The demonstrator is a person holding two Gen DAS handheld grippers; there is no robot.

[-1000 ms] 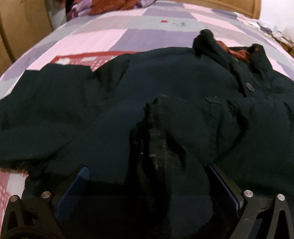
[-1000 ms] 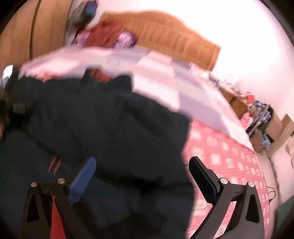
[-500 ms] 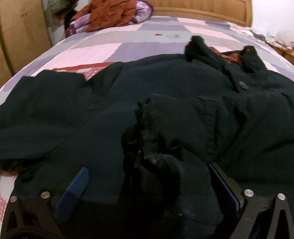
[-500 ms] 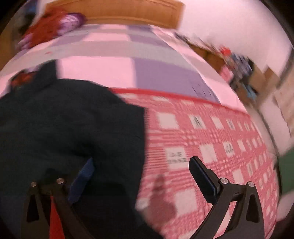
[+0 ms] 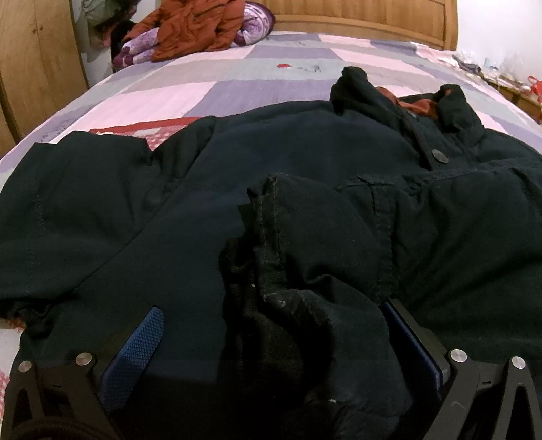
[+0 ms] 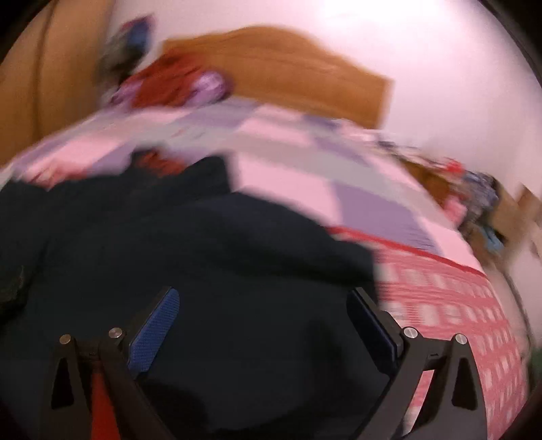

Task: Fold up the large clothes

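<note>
A large dark navy jacket [image 5: 305,162] with a rust lining at the collar lies spread on the bed. One sleeve is folded across its front, and the cuff [image 5: 305,304] lies bunched between the fingers of my left gripper [image 5: 271,325], whose jaws stand wide apart around it. In the right wrist view, which is blurred, my right gripper [image 6: 264,311] is open and empty, low over the right part of the jacket [image 6: 203,254].
The bed [image 5: 237,84] has a pink, purple and grey patchwork cover, with a red checked sheet [image 6: 457,304] at the right. A pile of orange and purple clothes [image 5: 193,30] lies by the wooden headboard [image 5: 355,13]. A wooden wardrobe [image 5: 34,61] stands left. Clutter [image 6: 481,203] lies beside the bed.
My left gripper has drawn back slightly, with the cuff still loose between its open jaws. My right gripper swung out over the checked sheet and has come back over the jacket.
</note>
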